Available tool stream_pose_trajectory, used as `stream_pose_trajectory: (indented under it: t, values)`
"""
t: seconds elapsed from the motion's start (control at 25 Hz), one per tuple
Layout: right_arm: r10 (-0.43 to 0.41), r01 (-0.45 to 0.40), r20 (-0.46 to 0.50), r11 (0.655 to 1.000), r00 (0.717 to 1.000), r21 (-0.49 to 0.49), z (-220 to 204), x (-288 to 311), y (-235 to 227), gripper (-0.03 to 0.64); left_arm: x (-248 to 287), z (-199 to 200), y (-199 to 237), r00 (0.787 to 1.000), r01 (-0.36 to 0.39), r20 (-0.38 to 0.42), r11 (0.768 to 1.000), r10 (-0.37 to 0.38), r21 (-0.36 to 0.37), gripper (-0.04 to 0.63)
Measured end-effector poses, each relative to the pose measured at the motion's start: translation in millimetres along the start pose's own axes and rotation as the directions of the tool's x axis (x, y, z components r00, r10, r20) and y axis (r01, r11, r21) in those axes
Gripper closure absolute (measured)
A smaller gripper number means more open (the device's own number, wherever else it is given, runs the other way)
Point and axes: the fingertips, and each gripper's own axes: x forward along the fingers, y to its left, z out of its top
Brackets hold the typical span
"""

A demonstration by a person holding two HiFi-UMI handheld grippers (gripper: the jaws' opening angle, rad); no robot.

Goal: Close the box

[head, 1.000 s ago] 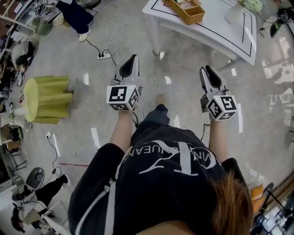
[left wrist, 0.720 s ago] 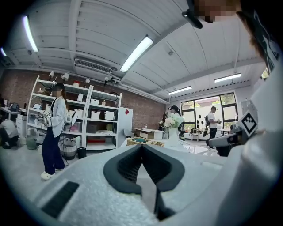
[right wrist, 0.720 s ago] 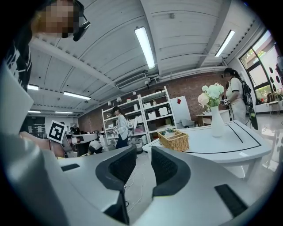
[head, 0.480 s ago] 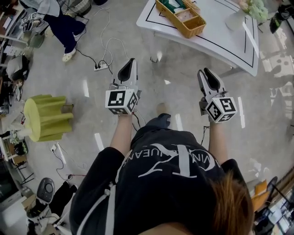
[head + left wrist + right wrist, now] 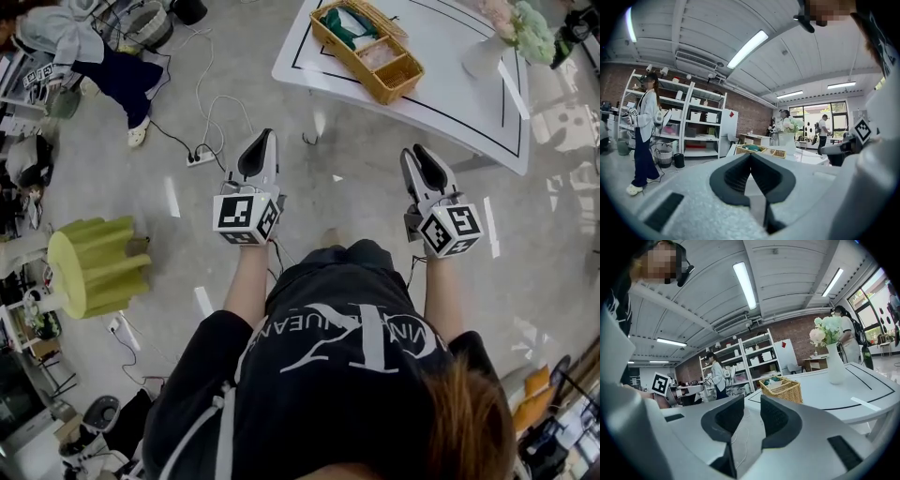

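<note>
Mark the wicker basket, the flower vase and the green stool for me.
wicker basket (image 5: 786, 393), right gripper view, front woven wall.
flower vase (image 5: 836, 366), right gripper view, white body.
green stool (image 5: 111, 258), head view, pleated side.

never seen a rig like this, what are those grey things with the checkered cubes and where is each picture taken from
A person holds a two-jaw gripper in each hand; the marker cubes are part of them. The head view comes from a camera on the person's head, looking down at arms and floor. The other two cameras ride on the grippers and look along their jaws. The left gripper has its jaws together. The right gripper has just been opening its jaws, with nothing between them. Neither holds anything. Ahead stands a white table with a wicker basket and a vase of flowers.
</note>
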Motion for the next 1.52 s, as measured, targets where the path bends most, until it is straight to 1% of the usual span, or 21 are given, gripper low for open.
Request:
stream_pose_trajectory:
  t: [0.2,0.36,0.6,0.8,0.88,1.04,1.52]
  values:
    - [-0.014,0.014,0.002,1.0,1.0,0.003,5.0,7.9,-13.2,0.52,24.9,-3.0,-7.7,0.999,0.043,-0.006,0.999,-0.043,-0.006,0.584]
    - [-0.02,0.02,0.0,1.0,1.0,0.003,7.7,17.7,-25.7,0.518,41.8,-1.2,-9.0,0.998,0.062,-0.006,0.998,-0.062,0.005,0.584]
    - [0.0,0.0,0.002,1.0,1.0,-0.012,24.9,50.2,-55.5,0.518,83.7,7.8,3.0,0.999,0.037,0.013,0.999,-0.037,-0.003,0.584]
    - [0.017,-0.017,-0.01,0.999,1.0,-0.027,39.6,75.1,-75.8,0.517,121.4,16.8,4.4,0.998,0.051,0.021,0.999,-0.051,-0.003,0.584]
    - [0.018,-0.019,-0.019,0.999,1.0,-0.034,43.7,88.1,-82.9,0.517,136.9,17.6,8.2,0.999,0.053,0.015,0.999,-0.053,-0.009,0.584]
    - [0.017,-0.018,-0.039,0.999,0.999,-0.031,48.5,110.9,-101.0,0.516,165.3,18.4,11.3,0.998,0.063,-0.005,0.998,-0.063,0.002,0.584]
    - [0.053,-0.058,-0.094,0.997,0.994,-0.049,64.4,152.7,-151.1,0.515,227.4,21.7,12.3,0.999,0.035,-0.041,0.999,-0.035,-0.002,0.584]
